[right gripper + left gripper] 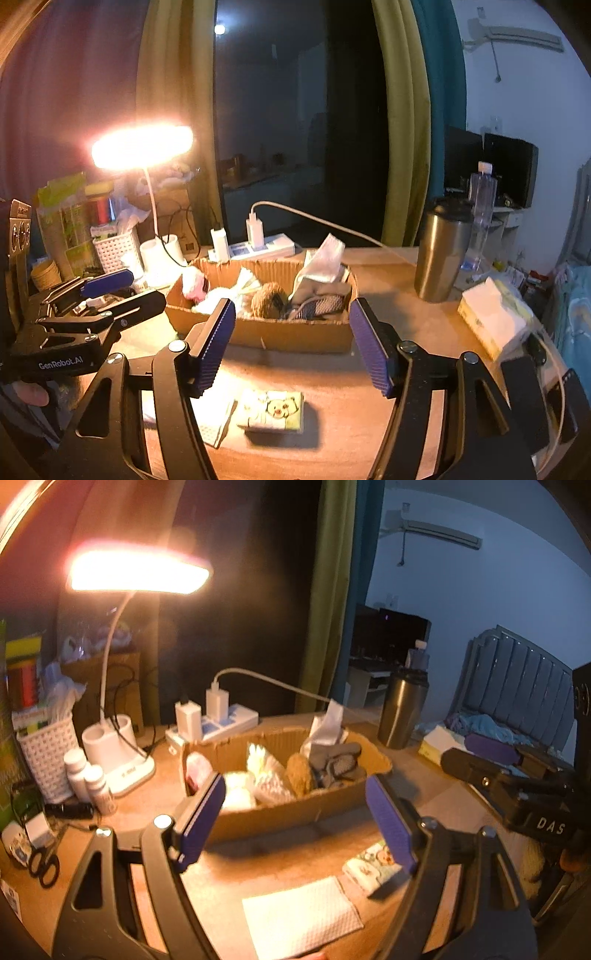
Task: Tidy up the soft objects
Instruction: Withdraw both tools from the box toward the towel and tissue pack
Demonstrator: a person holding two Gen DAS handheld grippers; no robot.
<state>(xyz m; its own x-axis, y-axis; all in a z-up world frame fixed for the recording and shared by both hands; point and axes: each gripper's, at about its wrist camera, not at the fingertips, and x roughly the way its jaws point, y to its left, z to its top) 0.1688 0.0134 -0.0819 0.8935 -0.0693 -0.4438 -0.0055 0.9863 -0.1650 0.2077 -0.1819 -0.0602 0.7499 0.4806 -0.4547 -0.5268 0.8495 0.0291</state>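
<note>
A cardboard box [295, 814] [258, 334] on the wooden table holds several soft things: white packets [267, 771], a brown sponge [301, 775] [269, 295], a grey cloth [340, 762] and a tissue pack [321, 264]. A small printed tissue pack [371, 866] [273, 410] and a white cloth [301, 914] lie on the table in front of the box. My left gripper [295, 834] is open and empty above the white cloth. My right gripper [293, 350] is open and empty above the printed pack. Each gripper also shows in the other view, the left [107, 295] and the right [480, 764].
A lit desk lamp [136, 572] stands at the back left with a white basket [48, 753], bottles [88, 779] and scissors [44, 867]. A power strip [214, 723] lies behind the box. A steel tumbler [441, 251] and a tissue box [493, 321] stand at the right.
</note>
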